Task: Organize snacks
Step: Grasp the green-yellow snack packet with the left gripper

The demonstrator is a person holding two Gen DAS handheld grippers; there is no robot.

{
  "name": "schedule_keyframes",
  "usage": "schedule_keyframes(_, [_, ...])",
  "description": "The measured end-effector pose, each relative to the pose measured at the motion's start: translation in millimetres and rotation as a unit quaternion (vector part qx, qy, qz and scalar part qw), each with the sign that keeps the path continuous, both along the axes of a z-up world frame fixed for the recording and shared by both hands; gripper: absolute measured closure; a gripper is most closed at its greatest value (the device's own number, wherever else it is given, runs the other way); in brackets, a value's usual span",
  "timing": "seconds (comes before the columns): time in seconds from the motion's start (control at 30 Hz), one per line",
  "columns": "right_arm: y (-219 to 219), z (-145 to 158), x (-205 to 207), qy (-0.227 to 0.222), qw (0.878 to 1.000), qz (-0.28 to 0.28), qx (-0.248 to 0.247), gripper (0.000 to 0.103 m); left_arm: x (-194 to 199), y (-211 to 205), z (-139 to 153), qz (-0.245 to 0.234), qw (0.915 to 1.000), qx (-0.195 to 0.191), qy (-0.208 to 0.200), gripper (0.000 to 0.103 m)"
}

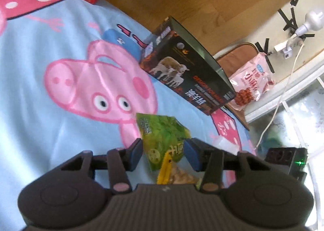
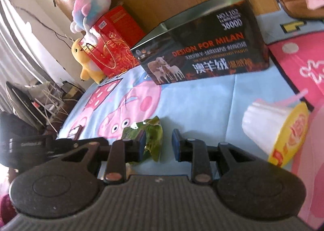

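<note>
A green snack packet (image 1: 164,140) is lying on a pale blue cartoon-pig bedsheet (image 1: 50,109), in front of an open black box (image 1: 188,73) that is sitting further back on the bed. The left gripper (image 1: 165,155) is hovering over the packet, jaws spread on either side of it, not pressing. The right gripper (image 2: 159,146) is reaching the same packet, jaws spread. A yellow-lidded cup (image 2: 277,129) is lying right of the box.

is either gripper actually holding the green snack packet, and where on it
The left gripper straddles the green snack packet at mid-body; whether it grips cannot be told. The right gripper holds nothing; only one finger touches the packet's edge.
</note>
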State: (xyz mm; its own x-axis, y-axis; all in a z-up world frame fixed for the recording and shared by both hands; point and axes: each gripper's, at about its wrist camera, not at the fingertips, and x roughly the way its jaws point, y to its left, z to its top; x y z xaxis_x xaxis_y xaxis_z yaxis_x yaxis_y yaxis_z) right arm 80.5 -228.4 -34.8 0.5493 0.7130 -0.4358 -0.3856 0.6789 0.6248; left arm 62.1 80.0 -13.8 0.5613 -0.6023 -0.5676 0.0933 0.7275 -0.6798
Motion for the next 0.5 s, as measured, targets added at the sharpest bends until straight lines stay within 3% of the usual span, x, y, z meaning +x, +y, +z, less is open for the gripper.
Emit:
schedule_keyframes(0.13, [9.2, 1.6, 4.4, 0.01, 1.0, 0.011, 0.005, 0.07, 10.3, -5.4, -3.5, 0.0, 1.0, -0.003, -0.009, 0.058])
schedule_keyframes(0.23, [23.2, -0.3, 5.6, 0.013, 0.999, 0.029, 0.003, 0.081, 17.4, -0.9, -7.1, 0.007, 0.9996, -0.026, -0.004, 0.058])
schedule_keyframes(0.37, [29.4, 1.5, 6.5, 0.006, 0.999, 0.037, 0.003, 0.086, 26.5, -2.6, -7.7, 0.003, 0.9992, -0.04, 0.008, 0.076])
schedule_keyframes(0.5, [25.9, 16.6, 0.6, -0.035, 0.999, 0.023, -0.003, 0.086, 32.2, -9.1, 18.0, -0.012, 0.9988, -0.037, -0.029, 0.078])
